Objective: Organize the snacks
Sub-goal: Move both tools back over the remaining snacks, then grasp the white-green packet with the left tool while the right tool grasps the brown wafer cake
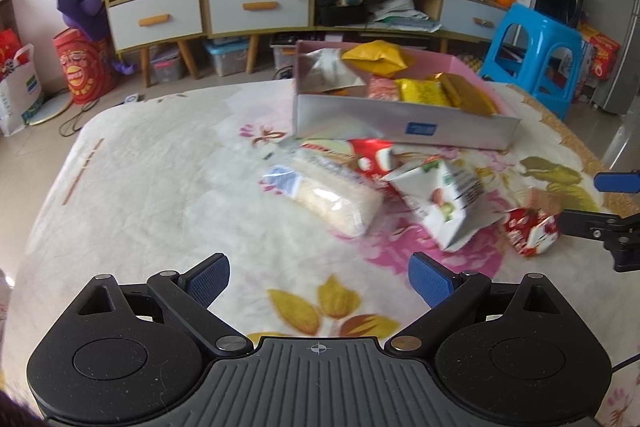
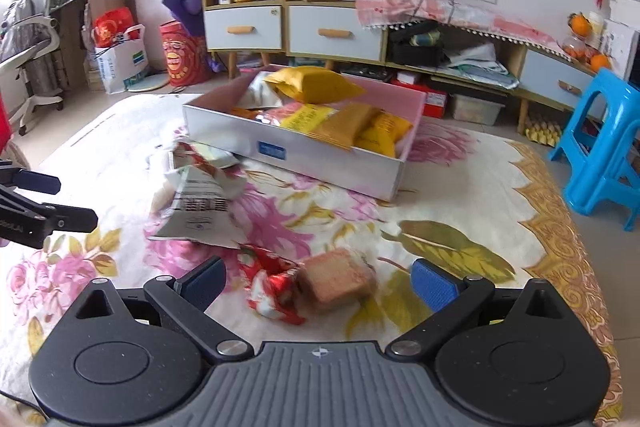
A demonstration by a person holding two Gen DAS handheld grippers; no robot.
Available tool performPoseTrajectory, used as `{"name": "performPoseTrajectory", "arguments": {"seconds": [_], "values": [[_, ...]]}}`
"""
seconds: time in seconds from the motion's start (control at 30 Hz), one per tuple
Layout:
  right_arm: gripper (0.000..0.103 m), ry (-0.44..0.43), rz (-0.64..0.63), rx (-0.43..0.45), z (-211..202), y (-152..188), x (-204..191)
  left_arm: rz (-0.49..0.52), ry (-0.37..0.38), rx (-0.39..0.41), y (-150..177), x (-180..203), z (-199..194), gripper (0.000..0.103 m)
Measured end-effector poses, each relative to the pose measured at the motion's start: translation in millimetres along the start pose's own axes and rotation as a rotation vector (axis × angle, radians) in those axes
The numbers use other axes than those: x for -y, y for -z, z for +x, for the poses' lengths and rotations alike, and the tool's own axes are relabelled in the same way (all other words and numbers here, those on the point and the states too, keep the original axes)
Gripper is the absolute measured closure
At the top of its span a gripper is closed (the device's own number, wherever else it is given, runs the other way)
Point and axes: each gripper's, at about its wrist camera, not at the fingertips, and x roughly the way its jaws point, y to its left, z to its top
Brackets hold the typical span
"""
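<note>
A grey open box (image 1: 400, 125) with a pink inner wall sits on the flowered blanket and holds yellow, silver and pink snack packs. In front of it lie a clear pack of pale crackers (image 1: 332, 195), a white nut bag (image 1: 444, 203), a red-and-white bag (image 1: 372, 155) and a small red packet (image 1: 528, 231). My left gripper (image 1: 319, 281) is open over bare blanket, short of the cracker pack. My right gripper (image 2: 320, 283) is open, with the red packet (image 2: 272, 287) and its brown cake (image 2: 336, 281) lying between its fingers, not squeezed. The white bag (image 2: 200, 207) and the box (image 2: 296, 155) lie beyond.
The other gripper shows at each view's edge: the right gripper (image 1: 578, 199), the left gripper (image 2: 78, 201). A blue plastic stool (image 2: 600, 147) stands at the right of the blanket. Drawer cabinets (image 1: 256, 7) and storage bins line the far wall.
</note>
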Motion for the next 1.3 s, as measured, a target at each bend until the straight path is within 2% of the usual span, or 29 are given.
{"name": "performPoseTrajectory", "arguments": {"seconds": [0.2, 0.37, 0.47, 0.63, 0.73, 0.93, 1.03, 1.1, 1.2, 1.27, 1.3], "values": [[0.011, 0.028, 0.036, -0.001, 3, 0, 20, 0.013, 0.060, 0.020, -5, 24, 7, 0.006], [0.011, 0.055, 0.039, -0.044, 16, 5, 33, -0.002, 0.088, 0.061, -10, 39, 13, 0.007], [0.011, 0.065, 0.031, -0.076, 24, 10, 39, -0.039, 0.132, 0.060, -14, 45, 20, 0.008], [0.010, 0.033, 0.071, -0.083, 28, 11, 43, -0.127, 0.192, 0.032, -19, 53, 36, 0.008], [0.011, 0.019, 0.066, -0.102, 33, 11, 37, -0.181, 0.213, 0.004, -19, 56, 47, 0.012], [0.012, 0.005, 0.033, -0.120, 43, 17, 24, -0.281, 0.244, -0.021, -18, 50, 62, 0.021], [0.012, -0.001, 0.043, -0.116, 45, 15, 23, -0.314, 0.258, -0.032, -18, 44, 66, 0.034], [0.013, -0.002, 0.055, -0.111, 46, 13, 24, -0.332, 0.265, -0.049, -19, 40, 70, 0.046], [0.022, -0.004, 0.053, -0.098, 48, 10, 22, -0.342, 0.275, -0.050, -19, 39, 72, 0.049], [0.034, -0.010, 0.046, -0.087, 48, 9, 20, -0.332, 0.277, -0.048, -20, 40, 72, 0.058], [0.037, -0.013, 0.041, -0.082, 47, 8, 19, -0.328, 0.281, -0.050, -20, 39, 71, 0.059]]}}
